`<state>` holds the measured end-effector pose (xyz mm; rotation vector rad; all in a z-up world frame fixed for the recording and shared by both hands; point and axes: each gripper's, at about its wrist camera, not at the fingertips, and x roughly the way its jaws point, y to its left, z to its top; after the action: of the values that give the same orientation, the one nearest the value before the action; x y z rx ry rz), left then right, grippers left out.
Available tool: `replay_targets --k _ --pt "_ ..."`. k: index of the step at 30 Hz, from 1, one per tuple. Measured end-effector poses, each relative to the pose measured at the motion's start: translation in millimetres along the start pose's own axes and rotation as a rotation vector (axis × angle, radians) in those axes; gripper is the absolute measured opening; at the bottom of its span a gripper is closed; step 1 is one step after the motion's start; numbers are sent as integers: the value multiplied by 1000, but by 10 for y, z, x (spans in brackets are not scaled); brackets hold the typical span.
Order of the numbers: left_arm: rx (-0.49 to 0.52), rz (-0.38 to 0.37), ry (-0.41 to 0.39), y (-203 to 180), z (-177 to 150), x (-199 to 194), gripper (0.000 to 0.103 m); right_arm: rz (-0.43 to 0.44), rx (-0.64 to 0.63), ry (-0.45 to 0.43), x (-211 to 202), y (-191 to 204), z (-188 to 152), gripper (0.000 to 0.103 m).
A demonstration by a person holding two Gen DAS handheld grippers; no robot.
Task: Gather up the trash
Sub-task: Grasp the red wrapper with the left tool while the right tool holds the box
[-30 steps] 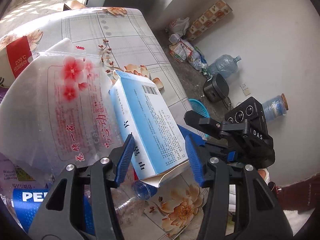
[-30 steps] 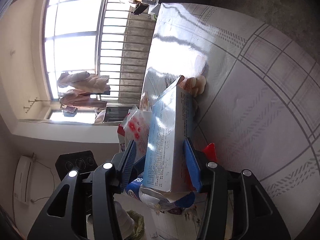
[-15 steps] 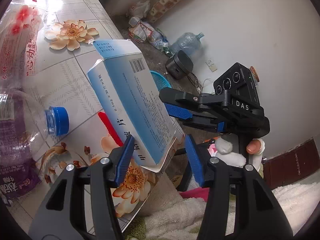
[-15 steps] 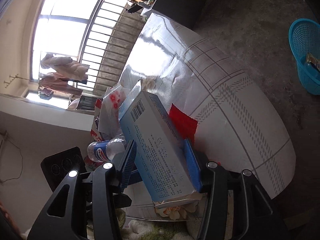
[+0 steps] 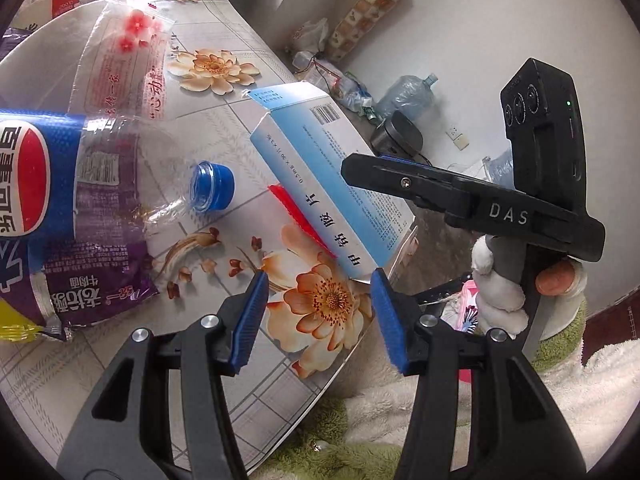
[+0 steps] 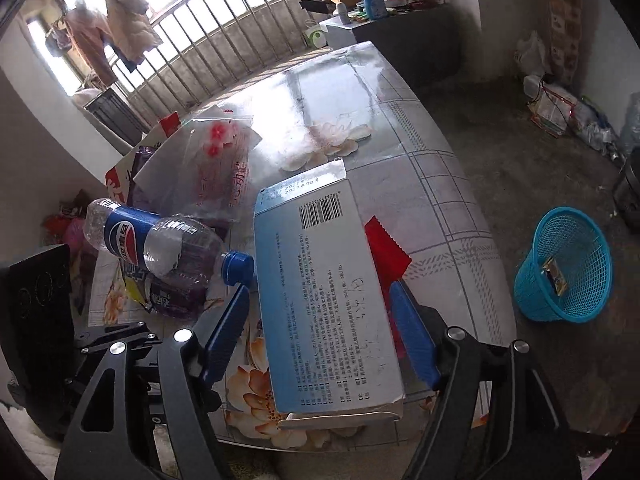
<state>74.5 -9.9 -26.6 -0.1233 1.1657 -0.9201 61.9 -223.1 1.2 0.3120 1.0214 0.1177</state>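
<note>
Step in hand: collecting trash off the counter (image 6: 440, 184); my right gripper (image 6: 320, 332) has the medicine box (image 6: 324, 300) between its jaws, which are opening.
Right jaws: apart, straddling the box; small gaps show at both blue pads, so no clamp as I read it.
Left gripper (image 5: 316, 316): jaws apart, nothing between them, hovering over the counter's near edge.
Box location: lying near the counter's edge, partly over a red wrapper (image 6: 386, 248), just right of the Pepsi bottle (image 6: 160, 244).
Box appearance: light blue and white carton, barcode up, small print, handwriting on top; near-end flap hangs open. Probably empty and light.
Bin: blue mesh basket (image 6: 564, 268) on the floor, well apart to the right, one scrap inside.
Next move, my judgement: re-close squarely on the long sides, lift, carry to the basket.
Risk: thin card may crush or slip.
</note>
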Motion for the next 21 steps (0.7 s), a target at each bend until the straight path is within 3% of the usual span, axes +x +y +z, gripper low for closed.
replay_targets --k 2,9,21 --pt "0 25 -10 46 -59 -50 49 -69 -61 13 68 91 8 71" --pt "-11 49 -18 139 -22 -2 49 -116 -144 43 144 244 19 71" --pt "23 33 -14 37 71 147 49 55 59 -43 -170 -94 -8 68"
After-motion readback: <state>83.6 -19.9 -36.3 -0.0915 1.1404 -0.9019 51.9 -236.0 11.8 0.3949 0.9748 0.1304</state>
